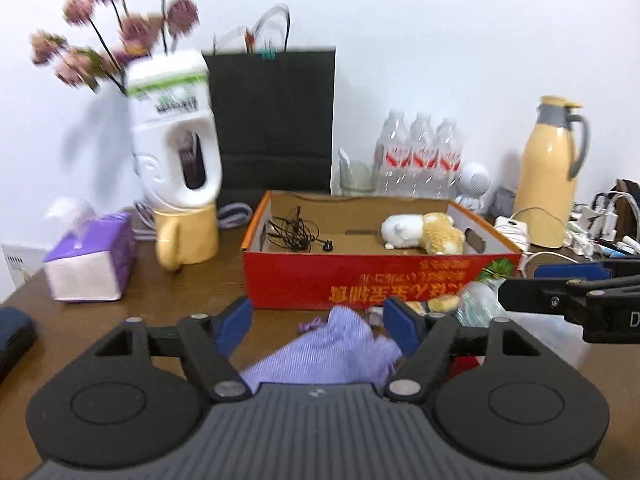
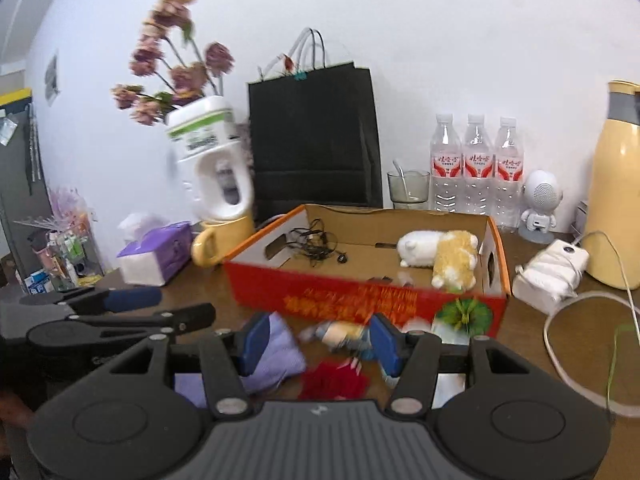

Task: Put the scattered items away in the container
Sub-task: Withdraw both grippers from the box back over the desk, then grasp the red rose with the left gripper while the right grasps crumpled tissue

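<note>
A red cardboard box [image 1: 380, 276] [image 2: 320, 294] stands open on the brown table. Inside it lie a tangle of black earphones [image 1: 296, 234] [image 2: 316, 246] and a white and tan plush toy [image 1: 424, 232] [image 2: 440, 252]. In front of the box lie a purple cloth [image 1: 332, 348] [image 2: 276, 352], a small blurred toy [image 2: 340, 332], a red fluffy item [image 2: 332, 380] and a clear plastic bag [image 1: 476, 300]. My left gripper [image 1: 320, 316] is open above the purple cloth. My right gripper [image 2: 320, 340] is open, with the small toy between its fingers, untouched by the pads.
A purple tissue box [image 1: 92, 264], a yellow mug [image 1: 188, 236] and a white bottle of flowers [image 1: 176, 132] stand left of the box. Behind it are a black paper bag [image 1: 276, 120] and water bottles [image 1: 420, 152]. At the right are a yellow thermos [image 1: 552, 176] and a white charger with cables [image 2: 548, 272].
</note>
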